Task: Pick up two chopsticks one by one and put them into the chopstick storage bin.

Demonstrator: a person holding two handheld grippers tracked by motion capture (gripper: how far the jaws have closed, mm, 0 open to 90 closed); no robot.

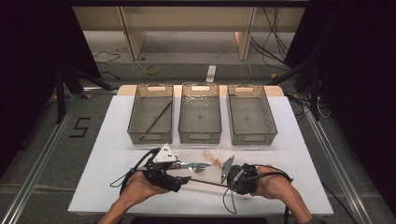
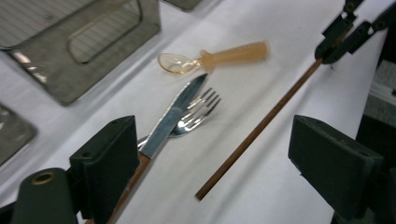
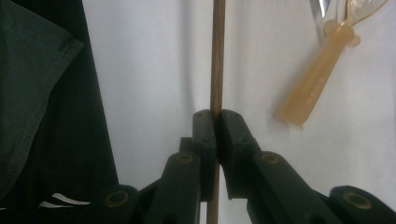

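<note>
- The brown chopstick (image 3: pixel 217 56) lies low over the white table (image 1: pixel 116 182), clamped near one end between the jaws of the right gripper (image 3: pixel 215 116) — they are pressed tight on it.
- Its free end points toward the left gripper (image 2: pixel 212 154), whose jaws stand wide apart — holding nothing.
- Just beside it lie a knife (image 2: pixel 175 114), a fork (image 2: pixel 198 112) and an amber plastic spoon (image 2: pixel 219 56).
- Three grey bins (image 1: pixel 200 114) stand farther back; the left one holds another stick.
</note>
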